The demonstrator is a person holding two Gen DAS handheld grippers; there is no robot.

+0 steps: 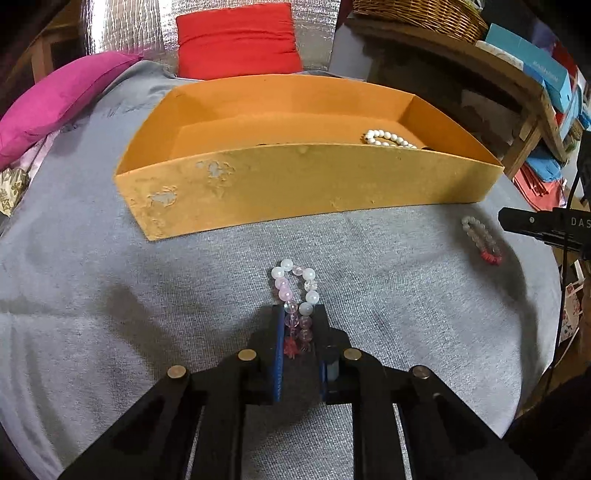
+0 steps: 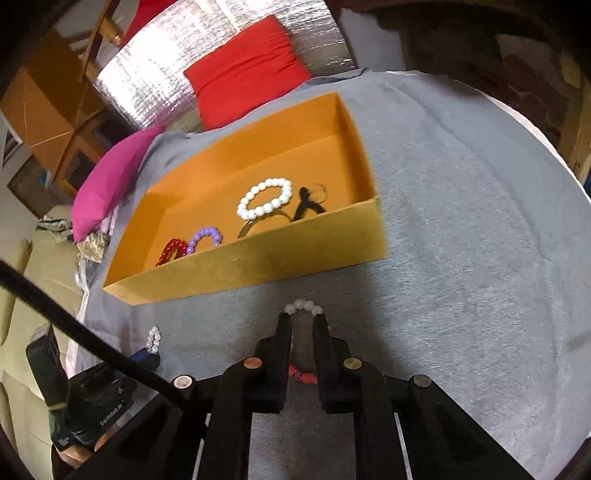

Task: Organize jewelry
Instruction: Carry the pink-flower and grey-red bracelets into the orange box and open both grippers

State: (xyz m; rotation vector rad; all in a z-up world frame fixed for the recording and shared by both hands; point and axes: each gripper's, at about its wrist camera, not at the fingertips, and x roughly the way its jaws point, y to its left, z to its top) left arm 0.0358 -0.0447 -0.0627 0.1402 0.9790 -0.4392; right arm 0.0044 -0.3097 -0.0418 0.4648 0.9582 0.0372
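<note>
My left claw (image 1: 300,314) is clamped on the pink-and-white bead bracelet (image 1: 295,291), which lies on the grey cloth (image 1: 110,332) in front of the orange box (image 1: 295,184). My right claw (image 2: 303,321) pinches the frosted bracelet (image 2: 303,305) on the same cloth. A white pearl bracelet (image 2: 264,197) rests inside the box.

Ahead, beyond: red cushion (image 1: 238,38) against silver foil sheet (image 2: 159,62); magenta cushion (image 1: 59,99) left; wicker basket (image 1: 421,14) upper right.
</note>
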